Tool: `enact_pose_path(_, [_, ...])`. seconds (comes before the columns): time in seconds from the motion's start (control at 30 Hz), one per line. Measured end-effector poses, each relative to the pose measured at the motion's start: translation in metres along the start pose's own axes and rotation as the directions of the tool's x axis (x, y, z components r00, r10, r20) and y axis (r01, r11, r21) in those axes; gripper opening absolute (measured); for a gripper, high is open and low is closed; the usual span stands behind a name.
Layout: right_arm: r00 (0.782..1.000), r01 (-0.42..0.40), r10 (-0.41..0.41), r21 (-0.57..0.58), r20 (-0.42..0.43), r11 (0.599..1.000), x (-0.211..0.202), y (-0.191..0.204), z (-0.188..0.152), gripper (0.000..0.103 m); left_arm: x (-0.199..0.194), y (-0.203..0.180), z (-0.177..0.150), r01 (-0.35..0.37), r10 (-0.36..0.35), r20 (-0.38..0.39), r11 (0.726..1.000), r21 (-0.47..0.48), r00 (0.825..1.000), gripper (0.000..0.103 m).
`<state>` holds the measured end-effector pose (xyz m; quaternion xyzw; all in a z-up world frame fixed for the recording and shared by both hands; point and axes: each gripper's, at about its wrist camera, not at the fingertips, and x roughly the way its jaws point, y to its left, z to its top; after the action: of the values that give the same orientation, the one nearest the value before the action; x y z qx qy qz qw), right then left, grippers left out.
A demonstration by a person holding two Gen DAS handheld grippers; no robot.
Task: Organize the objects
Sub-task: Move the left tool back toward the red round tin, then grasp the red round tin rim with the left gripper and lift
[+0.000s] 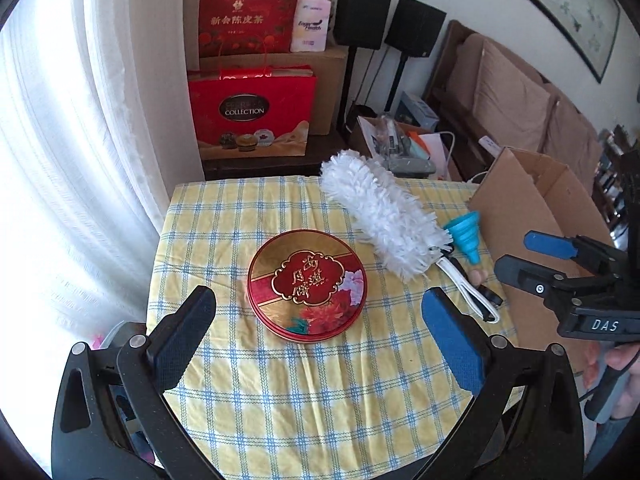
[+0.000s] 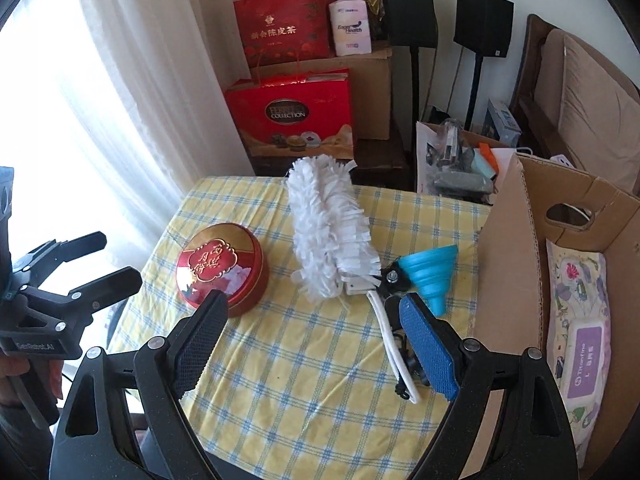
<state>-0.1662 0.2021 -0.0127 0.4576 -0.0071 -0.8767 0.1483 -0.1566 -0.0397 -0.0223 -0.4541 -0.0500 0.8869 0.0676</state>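
Observation:
A round red and gold tin (image 1: 307, 285) (image 2: 223, 267) lies flat in the middle of the checked tablecloth (image 1: 320, 392) (image 2: 320, 380). A white fluffy duster (image 1: 382, 220) (image 2: 332, 236) lies to its right, handle toward me. A blue collapsible funnel (image 1: 466, 236) (image 2: 430, 270) lies by the duster's handle. My left gripper (image 1: 319, 312) (image 2: 104, 258) is open and empty, hovering in front of the tin. My right gripper (image 2: 312, 320) (image 1: 516, 254) is open and empty, above the cloth near the duster handle.
An open cardboard box (image 2: 516, 272) (image 1: 520, 216) stands at the table's right edge and holds a pack of wet wipes (image 2: 580, 340). Red gift bags (image 1: 252, 114), speakers (image 1: 362, 12), a clutter box and a sofa stand beyond the table. A white curtain (image 1: 72, 140) hangs left.

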Motion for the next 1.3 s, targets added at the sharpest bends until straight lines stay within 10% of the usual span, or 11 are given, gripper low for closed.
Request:
enact_pose_path(0.53, [0.997,0.034,-0.03,0.054,-0.069,0.998,0.06,-0.018,-0.015,0.077,0.051,0.027,-0.01,0.024,-0.027,-0.056,0.998,-0.066,0.998,0.103])
enact_pose_path(0.8, [0.992,-0.097,0.101,0.06,-0.081,0.994,0.084,0.008,-0.013,0.077,0.077,0.053,-0.012,0.042,-0.055,-0.102,0.991,-0.126,0.993,0.095])
enact_pose_path(1.3, [0.925,-0.328,0.367,0.281,-0.098,0.902,0.138,0.017,-0.003,0.04,0.109,0.077,-0.009,0.169,-0.202,-0.121,0.957,-0.237,0.972,0.061])
